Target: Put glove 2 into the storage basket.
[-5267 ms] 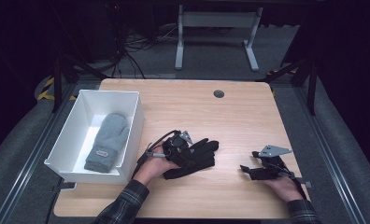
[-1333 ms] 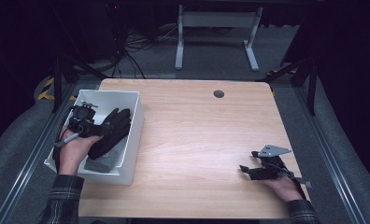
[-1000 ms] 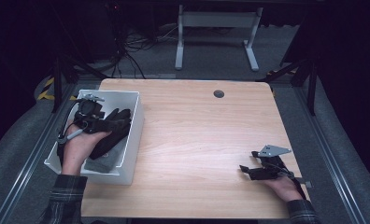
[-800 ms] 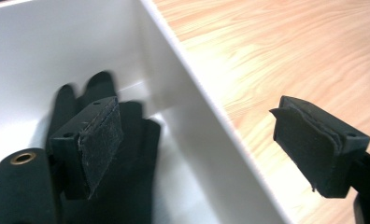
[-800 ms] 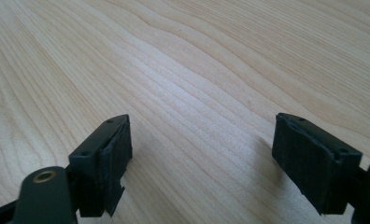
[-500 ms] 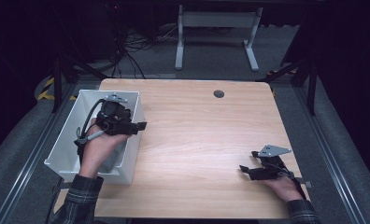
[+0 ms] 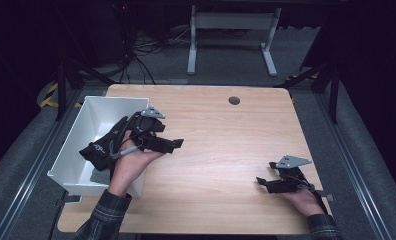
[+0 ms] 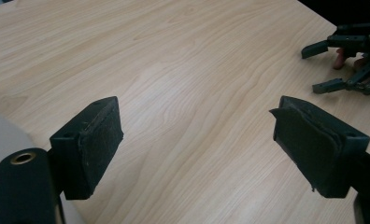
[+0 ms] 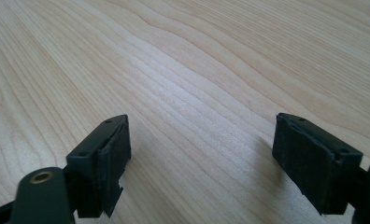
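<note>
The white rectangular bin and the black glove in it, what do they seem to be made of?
The white rectangular bin looks like moulded plastic: thin, smooth, evenly white walls with a slight sheen. The black glove seems to be soft fabric, perhaps knit or synthetic: it drapes limply over the bin's edge, matte, with a small pale label. The exact fibre cannot be told.

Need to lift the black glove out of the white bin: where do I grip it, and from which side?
Grip the black glove at its broad logo end, bare near the white bin's left wall. Probably come straight down: the walls block side approaches and the left hand covers its other end.
</note>
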`<state>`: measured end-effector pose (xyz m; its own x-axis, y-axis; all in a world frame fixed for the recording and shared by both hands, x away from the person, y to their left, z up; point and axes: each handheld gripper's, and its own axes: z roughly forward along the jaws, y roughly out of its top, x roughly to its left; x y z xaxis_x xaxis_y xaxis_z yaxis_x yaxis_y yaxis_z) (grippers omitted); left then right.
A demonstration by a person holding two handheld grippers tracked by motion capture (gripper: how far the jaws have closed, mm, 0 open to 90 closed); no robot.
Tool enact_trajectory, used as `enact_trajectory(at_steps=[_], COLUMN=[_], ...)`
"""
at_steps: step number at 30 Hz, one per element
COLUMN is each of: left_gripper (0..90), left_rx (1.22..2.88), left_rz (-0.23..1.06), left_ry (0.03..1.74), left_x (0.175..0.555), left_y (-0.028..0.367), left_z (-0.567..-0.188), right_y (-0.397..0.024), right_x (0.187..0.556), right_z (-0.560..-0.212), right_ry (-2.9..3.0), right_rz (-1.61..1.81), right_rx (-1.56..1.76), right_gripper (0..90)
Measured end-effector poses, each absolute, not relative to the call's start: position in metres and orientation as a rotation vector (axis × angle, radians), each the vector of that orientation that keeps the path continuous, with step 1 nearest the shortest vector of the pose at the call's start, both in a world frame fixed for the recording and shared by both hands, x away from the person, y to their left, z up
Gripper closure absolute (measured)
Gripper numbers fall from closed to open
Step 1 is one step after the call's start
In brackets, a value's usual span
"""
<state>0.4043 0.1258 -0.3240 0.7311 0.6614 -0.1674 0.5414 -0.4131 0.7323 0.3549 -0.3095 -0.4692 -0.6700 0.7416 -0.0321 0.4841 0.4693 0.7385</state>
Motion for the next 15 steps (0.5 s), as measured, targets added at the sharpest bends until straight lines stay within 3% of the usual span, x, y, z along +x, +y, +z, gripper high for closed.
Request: enact_trajectory(at_steps=[15], left_gripper=[16.3], left_rx=[2.143], left_rz=[0.138], left_ry=[0.812], left_x=[0.395], left_y=[0.08], left_z=[-0.359], right_y=[-0.309], right_x=[0.355], right_z=[-0.469], right_ry=[2.374], right_rz=[1.028], right_rx=[1.033], right_gripper=[19.6])
